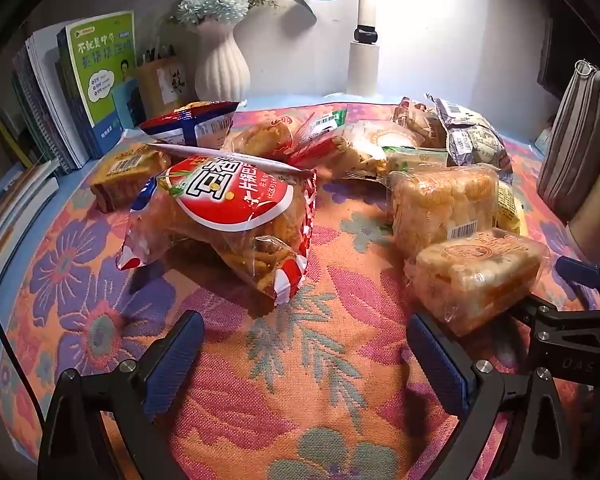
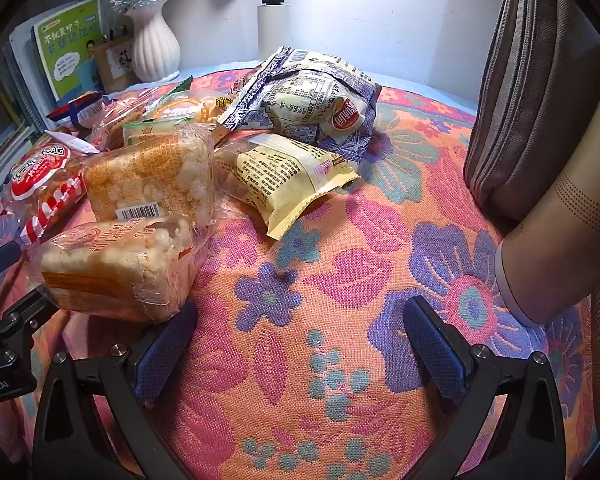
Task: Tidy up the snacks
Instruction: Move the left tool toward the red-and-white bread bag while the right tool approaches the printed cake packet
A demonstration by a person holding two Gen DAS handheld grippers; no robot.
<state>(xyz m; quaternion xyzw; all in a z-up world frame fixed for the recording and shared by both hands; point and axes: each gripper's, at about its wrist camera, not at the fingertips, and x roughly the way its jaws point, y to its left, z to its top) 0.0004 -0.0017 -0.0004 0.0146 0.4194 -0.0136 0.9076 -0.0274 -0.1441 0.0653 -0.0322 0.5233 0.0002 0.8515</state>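
A: Start with the left wrist view. What is the left gripper point(image 1: 304, 354) doing?

B: Its jaws stand wide apart with nothing between them, only the flowered cloth point(image 1: 300, 400) under the gap. The red and white snack bag point(image 1: 228, 220) lies just ahead on the cloth, slightly to the left. A clear-wrapped rice cake point(image 1: 476, 276) sits by the right finger; whether it touches, I cannot tell.

A: And further back?

B: A second rice cake pack point(image 1: 444, 204) behind the first, then a loose heap of other packets across the cloth. Behind them stand a white vase point(image 1: 220, 64) and a row of books point(image 1: 80, 88).

A: Now the right wrist view.

B: The right gripper point(image 2: 300, 344) is also spread wide and empty, over bare cloth. The near rice cake point(image 2: 116, 264) lies right at its left finger. A yellow packet point(image 2: 284, 184) lies ahead in the middle, leaning on a blue and white patterned bag point(image 2: 320, 100). A grey pouch point(image 2: 532, 100) stands at the right edge.
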